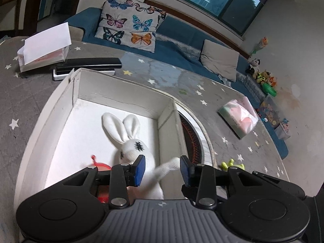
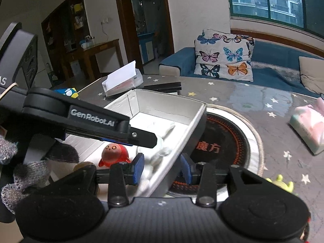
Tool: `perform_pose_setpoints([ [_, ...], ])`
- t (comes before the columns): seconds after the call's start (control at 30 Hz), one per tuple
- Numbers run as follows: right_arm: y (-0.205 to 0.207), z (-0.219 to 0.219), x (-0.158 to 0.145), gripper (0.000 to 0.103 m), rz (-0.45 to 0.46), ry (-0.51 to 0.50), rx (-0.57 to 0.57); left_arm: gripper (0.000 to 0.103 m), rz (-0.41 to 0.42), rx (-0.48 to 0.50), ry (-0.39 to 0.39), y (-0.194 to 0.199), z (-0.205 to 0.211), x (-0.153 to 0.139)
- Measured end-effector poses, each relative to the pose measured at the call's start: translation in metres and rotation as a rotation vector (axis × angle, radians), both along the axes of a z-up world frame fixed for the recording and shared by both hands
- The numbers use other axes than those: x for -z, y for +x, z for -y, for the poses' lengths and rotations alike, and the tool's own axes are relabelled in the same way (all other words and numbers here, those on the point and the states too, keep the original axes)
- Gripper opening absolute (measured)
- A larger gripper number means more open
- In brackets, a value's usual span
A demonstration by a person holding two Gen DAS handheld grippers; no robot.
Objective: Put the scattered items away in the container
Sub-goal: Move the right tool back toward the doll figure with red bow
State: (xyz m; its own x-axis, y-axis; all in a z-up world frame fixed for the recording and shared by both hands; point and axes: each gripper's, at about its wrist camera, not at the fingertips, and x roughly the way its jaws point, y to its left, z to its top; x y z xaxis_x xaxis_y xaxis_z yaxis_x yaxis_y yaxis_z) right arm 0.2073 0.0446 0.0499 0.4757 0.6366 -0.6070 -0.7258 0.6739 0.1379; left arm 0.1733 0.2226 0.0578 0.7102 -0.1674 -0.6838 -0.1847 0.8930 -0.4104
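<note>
Living-room surroundings frame the work area: a blue sofa with a butterfly cushion (image 1: 129, 22) at 12 o'clock, and a table (image 1: 202, 85) under a grey star-print cover. On the table stands the container, a white open-topped box (image 1: 121, 93), set partly over a round inset burner (image 2: 228, 135), probably because that central spot is within reach of both hands. A white plush rabbit (image 1: 129, 139) lies inside the box with its ears toward 11 o'clock, one limb trailing toward the right wall; a red toy figure (image 2: 114, 155) sits beside it at 8 o'clock. Both count as stowed. The left hand-held gripper (image 1: 163, 169) hangs above the near end of the box, released, with the rabbit's limb passing between its blue pads without contact; this posture suits a drop made inside the walls so the toy cannot roll out. The right hand-held gripper (image 2: 163, 169) straddles the box's right wall, one pad inside and one outside, apart from the cardboard; its jaws grasp nothing. Straddling the wall would suit steadying the box. A green toy (image 2: 282, 182) lies on the table cover at 4 o'clock of the box, just beside the burner rim, and judged from its position is the next item to collect. A pink-and-green tissue pack (image 1: 240, 118) at 2 o'clock and a white tissue box (image 1: 43, 48) at 10 o'clock look like fixtures, not clutter
</note>
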Motion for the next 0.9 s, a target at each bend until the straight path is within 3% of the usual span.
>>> perform_pose_setpoints([
  [0.47, -0.027, 0.095, 0.007, 0.068, 0.042, -0.031, 0.030, 0.040, 0.040, 0.093, -0.020, -0.024, 0.072, -0.003],
  [0.9, -0.016, 0.166, 0.029, 0.087, 0.036, -0.060, 0.191, 0.040, -0.003, 0.177, -0.087, -0.009, 0.122, 0.020],
])
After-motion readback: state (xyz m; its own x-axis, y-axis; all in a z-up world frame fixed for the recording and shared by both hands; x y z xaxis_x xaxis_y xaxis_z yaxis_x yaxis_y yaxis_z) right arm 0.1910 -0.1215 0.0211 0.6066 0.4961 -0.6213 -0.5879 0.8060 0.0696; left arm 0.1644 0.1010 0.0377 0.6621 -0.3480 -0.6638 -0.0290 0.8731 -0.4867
